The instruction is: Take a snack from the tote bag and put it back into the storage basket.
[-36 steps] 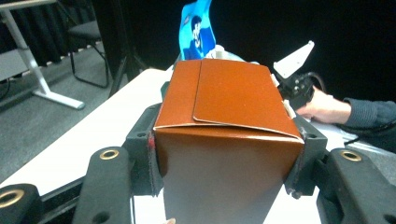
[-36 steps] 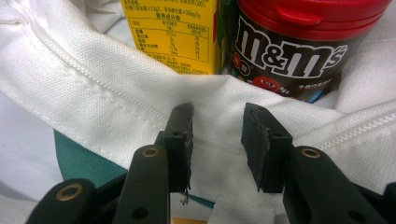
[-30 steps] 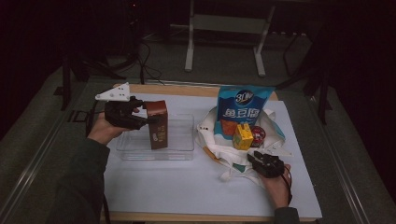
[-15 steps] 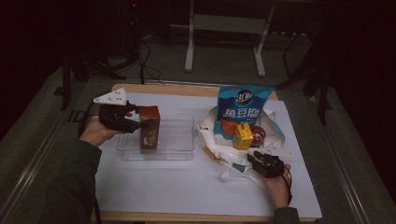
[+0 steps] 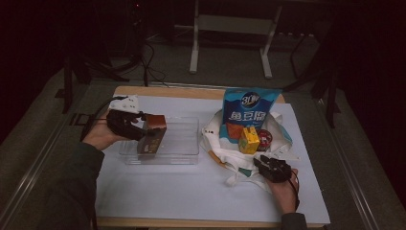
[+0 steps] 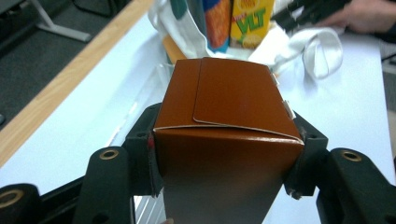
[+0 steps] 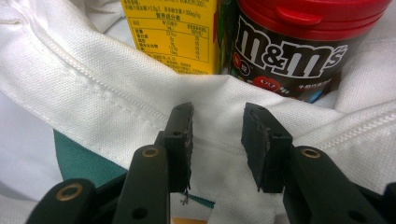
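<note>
1. The left gripper (image 5: 139, 128) squeezes a brown carton (image 5: 152, 136) between its two black pads. One pad presses on each side of it.
2. The brown carton leans over inside the clear tray (image 5: 182, 143), at its left end.
3. The right gripper (image 7: 215, 135) has a small gap between its pads. White bag (image 7: 116, 107) cloth fills the gap, but I cannot tell if the pads pinch it.
4. Just past the right gripper stand a yellow juice box (image 7: 175, 32) and a candy jar (image 7: 299, 42) with a red lid.
5. A tall blue snack bag (image 5: 249, 108) stands in the white bag too.
6. Everything sits on a white sheet (image 5: 191, 191) on a wooden table (image 5: 167, 92).
7. The room is dark, with a grey floor (image 5: 230, 52) and white stand legs (image 5: 194, 52).
</note>
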